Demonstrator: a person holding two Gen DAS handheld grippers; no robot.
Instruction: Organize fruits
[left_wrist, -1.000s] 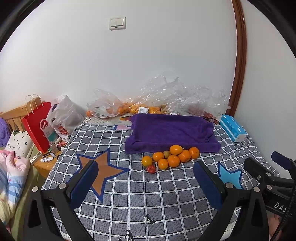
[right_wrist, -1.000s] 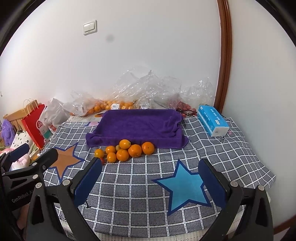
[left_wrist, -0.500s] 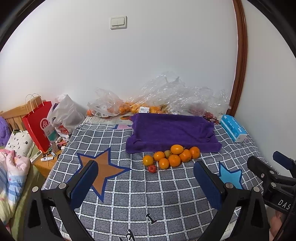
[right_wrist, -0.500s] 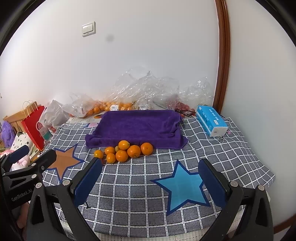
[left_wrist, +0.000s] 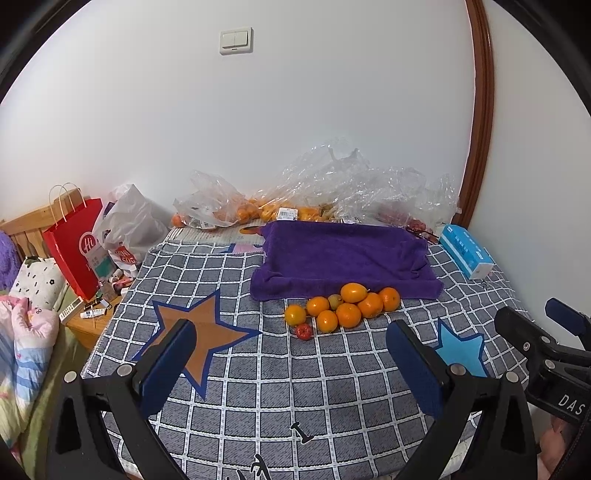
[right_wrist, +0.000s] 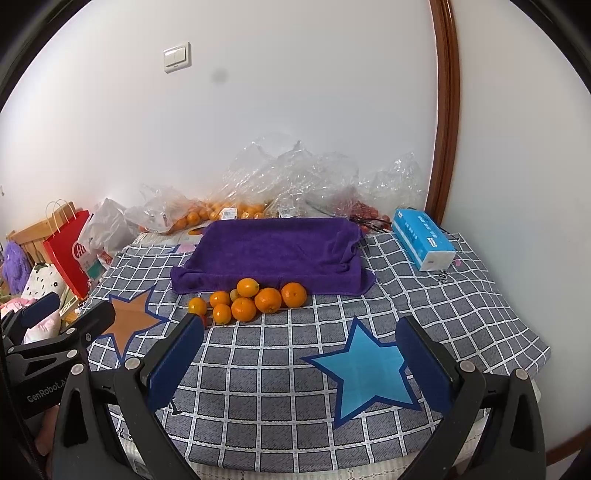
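Several oranges (left_wrist: 347, 304) (right_wrist: 255, 300) lie bunched on the checked cloth, touching the near edge of a purple towel (left_wrist: 343, 258) (right_wrist: 273, 254). One small red fruit (left_wrist: 304, 331) sits at the pile's front left; in the right wrist view a finger mostly hides it. My left gripper (left_wrist: 291, 354) is open and empty, held short of the pile. My right gripper (right_wrist: 301, 350) is open too, nothing between its fingers, also short of the oranges. Each gripper shows at the edge of the other's view.
Clear plastic bags (left_wrist: 332, 192) (right_wrist: 295, 177) holding more oranges line the wall behind the towel. A blue tissue box (left_wrist: 466, 254) (right_wrist: 423, 243) lies at the right. A red paper bag (left_wrist: 75, 247) and clutter stand left, beyond the table edge.
Both grippers have edged forward toward the fruit pile, which looks slightly larger. Nothing on the table has moved.
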